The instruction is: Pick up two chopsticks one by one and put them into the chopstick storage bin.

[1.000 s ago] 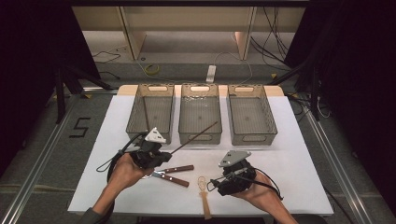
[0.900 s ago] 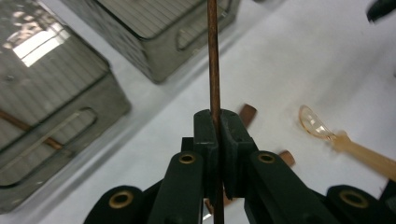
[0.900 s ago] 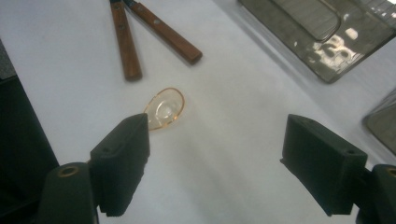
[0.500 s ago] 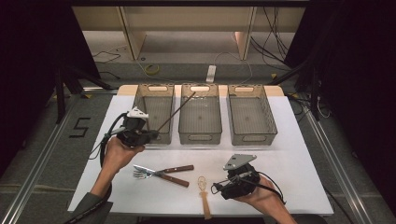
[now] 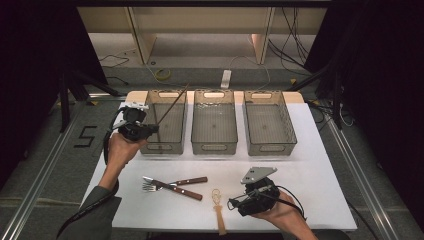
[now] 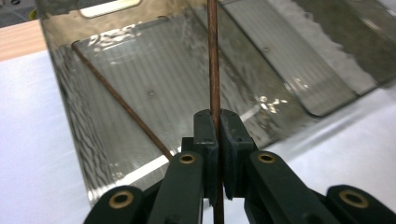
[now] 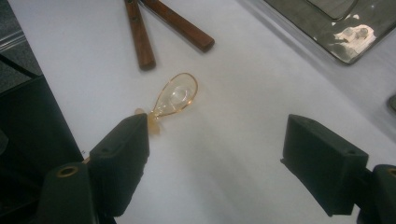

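My left gripper (image 5: 151,128) hovers at the front left corner of the left clear bin (image 5: 162,149), shut on a thin brown stick (image 5: 172,106) that slants up and away over that bin. In the left gripper view the pads (image 6: 205,128) of that gripper (image 6: 216,116) pinch the stick (image 6: 213,60), and a second like stick (image 6: 121,103) lies inside the bin (image 6: 70,121). My right gripper (image 5: 234,203) rests low near the table's front edge, open, beside an amber plastic spoon (image 5: 218,202). In the right gripper view the spoon (image 7: 175,95) lies just ahead of that gripper's (image 7: 222,156) left pad.
A middle bin (image 5: 214,147) and a right bin (image 5: 272,148) stand in a row with the left one. A fork (image 5: 162,186) and a knife (image 5: 175,189) with wooden handles (image 7: 180,24) lie crossed on the white table (image 5: 310,170), left of the spoon.
My left gripper has carried the stick away from the fork and knife, back and to the left, up to the left bin. The right gripper has stayed put.
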